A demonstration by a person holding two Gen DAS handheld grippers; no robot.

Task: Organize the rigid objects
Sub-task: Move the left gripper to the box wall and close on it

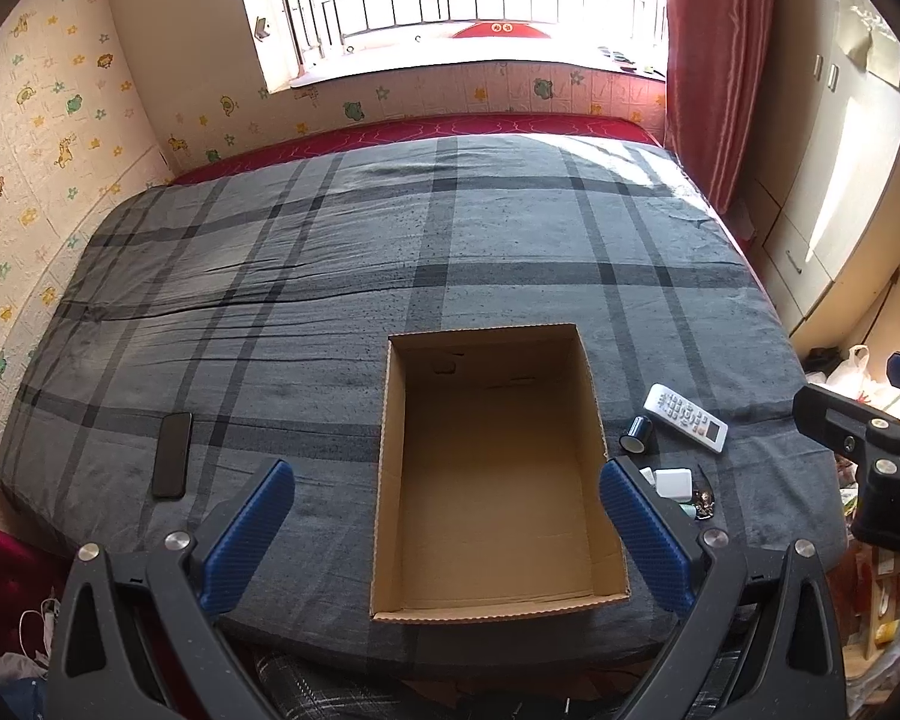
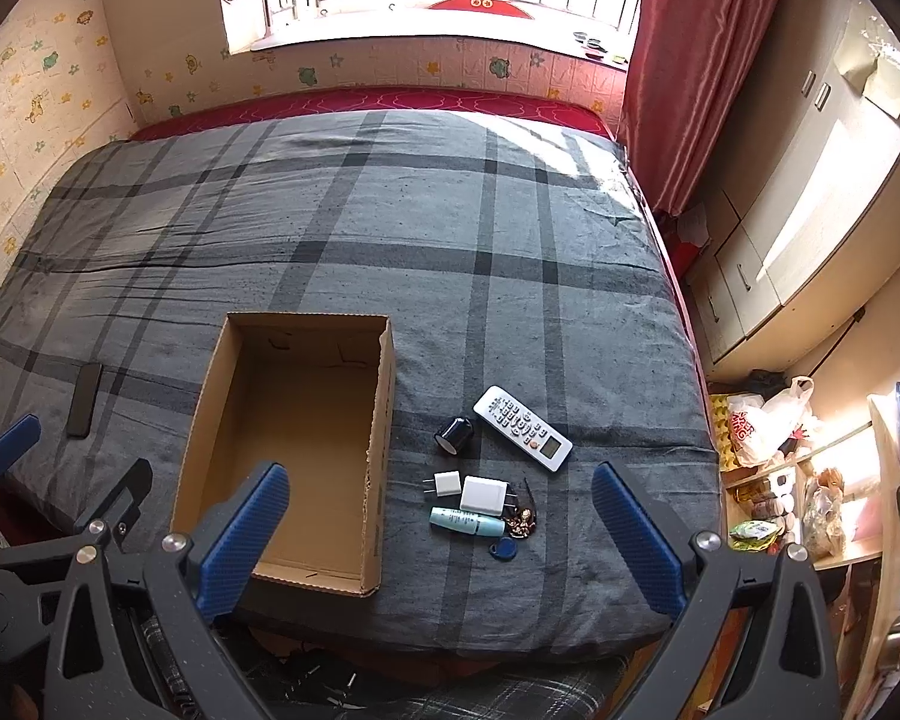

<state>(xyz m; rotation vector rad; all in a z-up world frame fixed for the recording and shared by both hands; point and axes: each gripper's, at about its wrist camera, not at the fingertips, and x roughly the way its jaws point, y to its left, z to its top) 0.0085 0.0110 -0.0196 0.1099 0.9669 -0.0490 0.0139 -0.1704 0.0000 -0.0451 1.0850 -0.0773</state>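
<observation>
An open cardboard box (image 1: pixel 390 480) (image 2: pixel 384 420) stands on the grey plaid bed, with nothing in it. To its right lie a white remote (image 2: pixel 522 427) (image 1: pixel 684 418), a small black cylinder (image 2: pixel 455 435) (image 1: pixel 637 434), two white chargers (image 2: pixel 483 495) (image 2: pixel 447 485), a teal tube (image 2: pixel 467 521), a blue key fob (image 2: pixel 502 550) and a small trinket (image 2: pixel 521 522). A black phone (image 1: pixel 173 454) (image 2: pixel 84 399) lies left of the box. My left gripper (image 1: pixel 447 540) is open above the box's near end. My right gripper (image 2: pixel 438 546) is open above the small items.
The bed's near edge is just below both grippers. A wall with stickers runs along the left, a window at the far end. A red curtain (image 2: pixel 690 60), cupboards (image 2: pixel 810 210) and cluttered shelves with bags (image 2: pixel 768 420) stand to the right of the bed.
</observation>
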